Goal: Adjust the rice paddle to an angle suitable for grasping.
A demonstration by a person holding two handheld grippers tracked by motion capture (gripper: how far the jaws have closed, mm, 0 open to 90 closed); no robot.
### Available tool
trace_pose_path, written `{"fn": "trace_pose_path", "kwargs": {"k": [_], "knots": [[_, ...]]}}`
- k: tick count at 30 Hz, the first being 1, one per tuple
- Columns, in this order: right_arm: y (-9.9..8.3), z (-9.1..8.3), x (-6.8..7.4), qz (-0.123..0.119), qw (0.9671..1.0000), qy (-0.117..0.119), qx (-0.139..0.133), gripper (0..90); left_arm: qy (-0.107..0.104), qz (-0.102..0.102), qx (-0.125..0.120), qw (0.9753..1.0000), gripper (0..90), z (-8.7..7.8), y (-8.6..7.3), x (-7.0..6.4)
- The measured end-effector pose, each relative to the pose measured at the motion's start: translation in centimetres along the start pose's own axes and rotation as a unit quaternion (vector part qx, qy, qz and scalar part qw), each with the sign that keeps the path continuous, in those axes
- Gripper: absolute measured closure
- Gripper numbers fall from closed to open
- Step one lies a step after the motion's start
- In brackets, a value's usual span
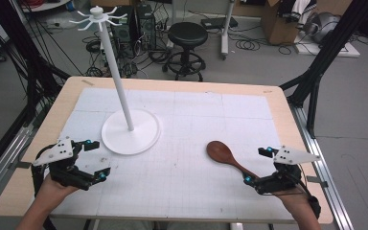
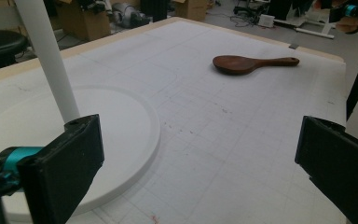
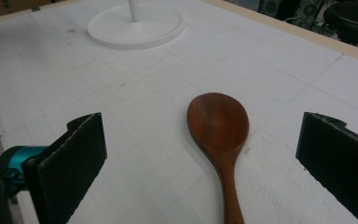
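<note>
A dark brown wooden spoon (image 1: 226, 156) lies flat on the white mat, bowl toward the middle, handle running to the right front. In the right gripper view the spoon (image 3: 219, 135) lies between the wide-apart jaws, handle toward the camera. My right gripper (image 1: 258, 166) is open over the handle's end. A white rack (image 1: 122, 100) with a round base, a tall pole and hooked arms on top stands at the left. My left gripper (image 1: 97, 160) is open beside the base, holding nothing. The left gripper view has the base (image 2: 116, 126) at left and the spoon (image 2: 249, 63) far off.
The white gridded mat (image 1: 187, 124) covers a wooden table (image 1: 278, 103). A black stool (image 1: 187, 44), cables and computer cases stand on the floor behind. Black frame legs (image 1: 323, 57) rise at the right and left of the table.
</note>
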State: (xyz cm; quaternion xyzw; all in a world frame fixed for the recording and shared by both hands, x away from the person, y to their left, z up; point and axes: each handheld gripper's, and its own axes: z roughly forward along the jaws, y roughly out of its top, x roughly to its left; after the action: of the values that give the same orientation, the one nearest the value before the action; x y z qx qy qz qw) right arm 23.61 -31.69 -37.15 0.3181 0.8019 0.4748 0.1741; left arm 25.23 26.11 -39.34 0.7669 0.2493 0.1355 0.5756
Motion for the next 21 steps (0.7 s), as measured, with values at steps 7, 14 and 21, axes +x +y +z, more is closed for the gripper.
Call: {"fn": "trace_pose_path", "kwargs": {"k": [7,14,21], "knots": [[-0.2,-1.6,-0.8,0.003,0.9998,-0.012,0.012,0.7,-0.002,-0.001,0.0,1.0,1.7,0.0,0.0,0.0],[0.2,-2.8,-1.2,-0.005,0.9997,0.0,0.022,0.7,-0.003,-0.001,0.003,1.0,1.7,0.0,-0.1,0.0],[0.4,-3.5,-1.7,-0.026,0.9974,0.0,0.068,0.7,0.0,-0.001,0.006,1.0,1.7,0.1,-0.1,0.0]]}}
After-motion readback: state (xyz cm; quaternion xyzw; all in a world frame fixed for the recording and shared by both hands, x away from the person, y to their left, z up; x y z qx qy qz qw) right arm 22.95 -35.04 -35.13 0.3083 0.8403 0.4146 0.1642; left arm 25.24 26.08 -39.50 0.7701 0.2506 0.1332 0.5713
